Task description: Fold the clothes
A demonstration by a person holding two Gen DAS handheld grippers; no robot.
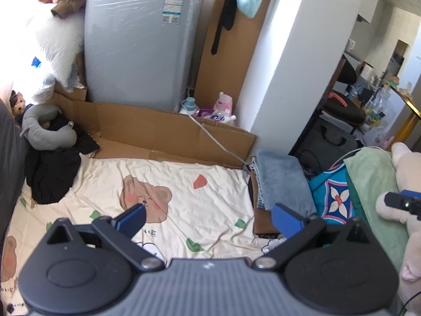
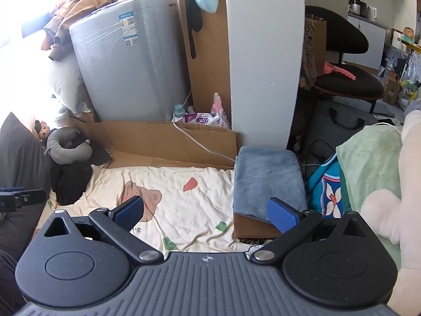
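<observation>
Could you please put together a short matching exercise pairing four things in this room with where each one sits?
Things:
1. blue folded towel
2. grey neck pillow
3. brown jacket
4. black garment

Places:
A. on top of the grey washing machine
B. heaped at the left edge of the bear-print sheet
C. on a cardboard piece right of the sheet
D. at the far left, just above the black heap

Pairs: 1-C, 2-D, 3-A, 4-B

soft plush blue towel (image 2: 268, 179), creased cotton sheet (image 1: 184, 200) (printed bears), matt brown cardboard (image 1: 158, 134).
</observation>
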